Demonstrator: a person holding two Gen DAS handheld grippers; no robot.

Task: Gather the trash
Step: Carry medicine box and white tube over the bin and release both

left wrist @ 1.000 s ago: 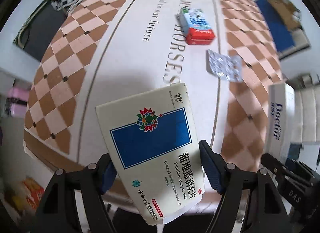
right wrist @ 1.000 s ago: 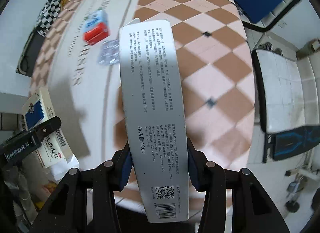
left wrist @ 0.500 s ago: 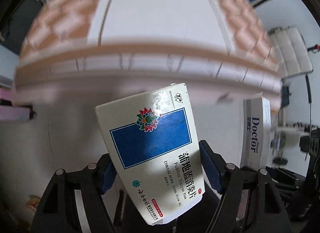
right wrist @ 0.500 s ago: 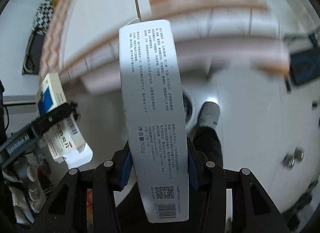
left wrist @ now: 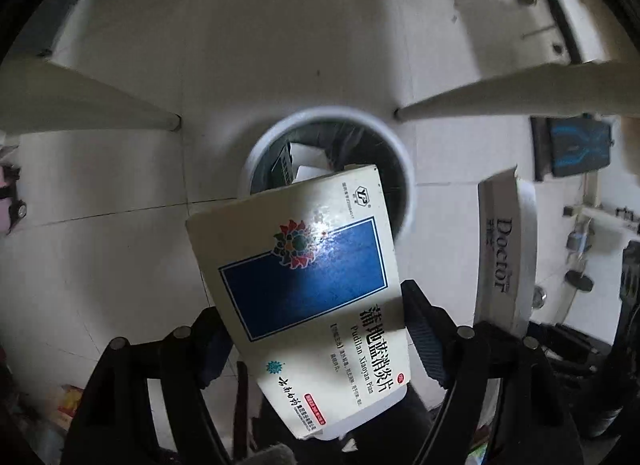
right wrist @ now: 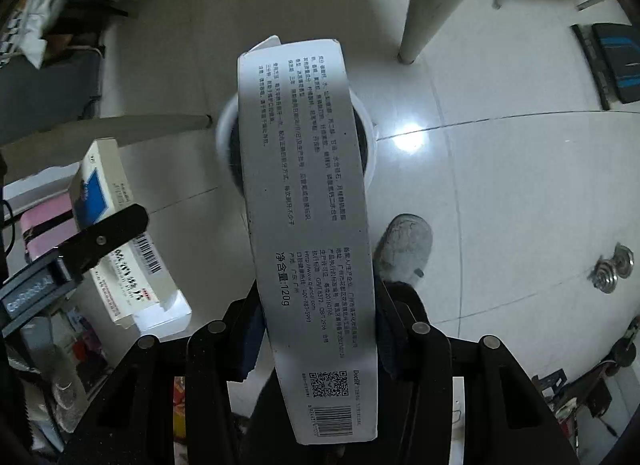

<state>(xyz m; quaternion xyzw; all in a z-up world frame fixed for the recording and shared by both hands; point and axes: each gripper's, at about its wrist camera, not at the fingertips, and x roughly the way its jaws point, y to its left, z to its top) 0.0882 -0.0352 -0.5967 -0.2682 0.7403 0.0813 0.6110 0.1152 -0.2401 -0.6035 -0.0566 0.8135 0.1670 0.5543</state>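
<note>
- Floor (left wrist: 100, 265): pale glossy tiles with thin dark grout lines; a bright light reflection (right wrist: 406, 139) sits on a tile just right of the bin in the right wrist view.
- Far left, left wrist view: a pale table leg (left wrist: 92, 105) slants down to the floor; a second table leg (left wrist: 500, 93) does the same on the right. The bin stands between their feet.
- Centre: round waste bin (left wrist: 404, 157), white rim, dark interior, some pale items already inside; what they are is too unclear to tell.
- Left gripper (left wrist: 316, 333): clenched on a cream medicine box (left wrist: 304, 277) with a blue panel. The box is tilted, its far end overlapping the bin's near rim.
- Right gripper (right wrist: 318, 329): clenched on a long grey toothpaste box (right wrist: 308, 193), printed side up, its far end over the bin opening.
- Near right of the bin: a grey shoe (right wrist: 406, 245) on the tile.
- Far right: a dark mat (right wrist: 612, 61) with blue markings on the floor; metal hardware (right wrist: 612, 267) lies nearer.
</note>
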